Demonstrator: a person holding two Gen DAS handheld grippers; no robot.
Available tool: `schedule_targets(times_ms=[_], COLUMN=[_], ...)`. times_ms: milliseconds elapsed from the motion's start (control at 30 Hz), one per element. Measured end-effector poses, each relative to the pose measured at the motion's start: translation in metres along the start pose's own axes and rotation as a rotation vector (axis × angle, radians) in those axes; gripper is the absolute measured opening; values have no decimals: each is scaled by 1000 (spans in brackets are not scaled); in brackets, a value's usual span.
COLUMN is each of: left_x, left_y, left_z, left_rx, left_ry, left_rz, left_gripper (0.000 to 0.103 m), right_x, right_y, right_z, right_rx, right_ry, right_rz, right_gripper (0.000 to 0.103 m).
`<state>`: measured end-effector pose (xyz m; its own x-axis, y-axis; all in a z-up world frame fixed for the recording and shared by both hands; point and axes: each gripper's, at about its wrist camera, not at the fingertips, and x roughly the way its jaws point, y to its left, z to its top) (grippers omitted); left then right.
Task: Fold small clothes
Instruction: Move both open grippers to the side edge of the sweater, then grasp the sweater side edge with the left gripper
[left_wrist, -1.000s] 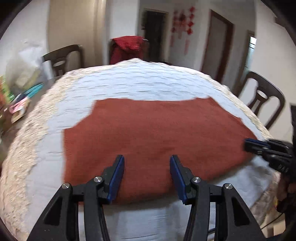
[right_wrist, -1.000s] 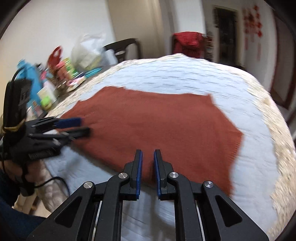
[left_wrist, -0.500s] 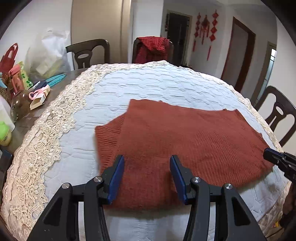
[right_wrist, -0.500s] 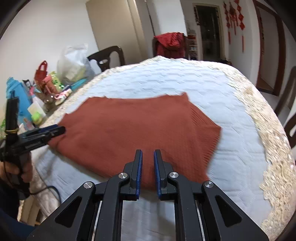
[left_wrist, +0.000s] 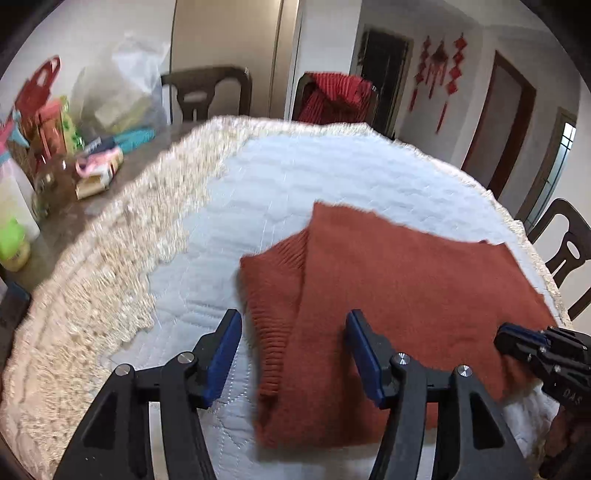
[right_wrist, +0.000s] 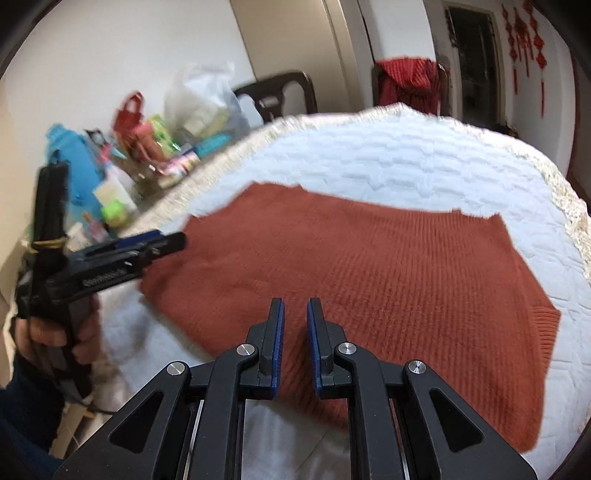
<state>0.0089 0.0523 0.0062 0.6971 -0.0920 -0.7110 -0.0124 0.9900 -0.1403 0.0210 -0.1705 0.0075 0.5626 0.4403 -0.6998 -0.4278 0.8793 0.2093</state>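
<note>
Left wrist view: the left hand-held gripper (left_wrist: 293, 354) hovers with jaws opening, nothing pinched, above the rust-red knitted garment (left_wrist: 399, 295) lying flat on the white-quilted worktop (left_wrist: 295, 177). The right hand-held gripper (right_wrist: 295, 338) hangs over the garment's near edge, jaws narrow and empty.

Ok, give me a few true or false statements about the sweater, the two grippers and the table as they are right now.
1. The rust-red sweater lies on a white quilted cloth. True.
2. The left gripper is clamped on the sweater. False: its jaws are opening, pads clear of the knit.
3. The right gripper stands wider open than the left. False: its gap is narrow, nothing held.
4. A red garment hangs over a chair behind the table. True.
5. The sweater is blue. False: rust-red.
</note>
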Motion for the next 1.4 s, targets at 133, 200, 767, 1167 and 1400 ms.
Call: schedule_targets(times_ms=[133,200,767,1167,1400], left_x=[5,8,24,27,10], left_y=[6,7,11,19,18], left_z=[1,3,17,19,5], left_rx=[-33,-43,-96,-145,-165], left_ry=[19,25,45,51,61], left_rz=[-51,-63,-105,-152,-193], left_gripper=[63,63,62,57,57], right_x=[8,12,37,-14,-14], right_y=[-10,-11,-29,-4,1], right_z=[9,15,49,-20,-24], right_rx=[78,92,208,181,160], right_ry=[-2,2,43,11,24], right_rz=[29,19,-19,116,113], right_gripper=[12,12,12,13,13])
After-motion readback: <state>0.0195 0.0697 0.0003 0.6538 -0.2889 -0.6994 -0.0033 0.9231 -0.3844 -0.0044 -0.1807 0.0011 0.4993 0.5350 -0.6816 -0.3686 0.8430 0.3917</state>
